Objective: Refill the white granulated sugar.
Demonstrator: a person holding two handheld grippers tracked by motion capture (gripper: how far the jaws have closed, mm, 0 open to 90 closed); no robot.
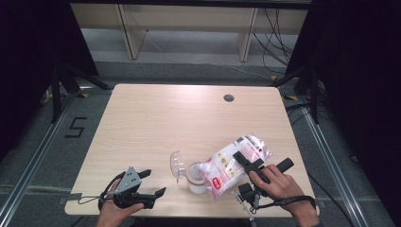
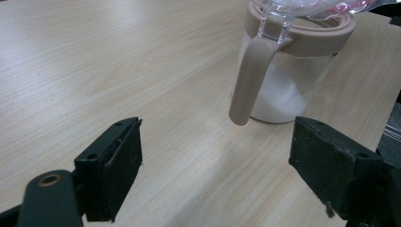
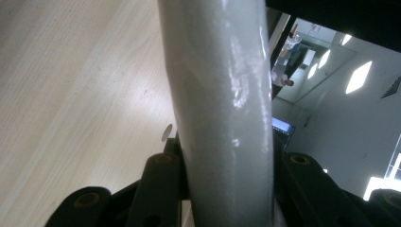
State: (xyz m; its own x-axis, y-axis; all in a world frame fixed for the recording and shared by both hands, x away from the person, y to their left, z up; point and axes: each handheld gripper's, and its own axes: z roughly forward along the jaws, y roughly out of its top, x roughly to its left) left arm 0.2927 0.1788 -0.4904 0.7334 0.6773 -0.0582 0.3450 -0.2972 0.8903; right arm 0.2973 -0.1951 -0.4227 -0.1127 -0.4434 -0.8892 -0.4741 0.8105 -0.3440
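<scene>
Pouring from bag (image 1: 235, 160) into jar (image 1: 196, 178), judged from present layout: bag tilted mouth-down over the jar opening, long axis running from upper right down to lower left across the surface (image 1: 156, 123). Right tool (image 1: 249, 161) clenched on the bag's upper part; in the right gripper view, pale bag film (image 3: 222, 113) pinched between the two black jaws. Left tool (image 1: 153, 184) released, jaws spread wide, grasping nothing, resting low near the front left edge of the surface. Jar standing upright near the front edge, between the two tools, holding white granular contents (image 2: 279, 97) partway up; hinged clear lid (image 1: 177, 164) swung open toward the left. In the left gripper view, beige collar (image 2: 326, 40) and down-hanging beige handle (image 2: 248, 80) facing the left tool, directly ahead and slightly right of its centre line, apart from both jaws. Key relation: jar lies to the right of the left tool, handle on the near side, so left hand nearer for steadying the jar or closing the lid; approach would call for a straight advance along the tool's own axis. Risk, as a judgement: spillage at the rim if the bag shifts.
</scene>
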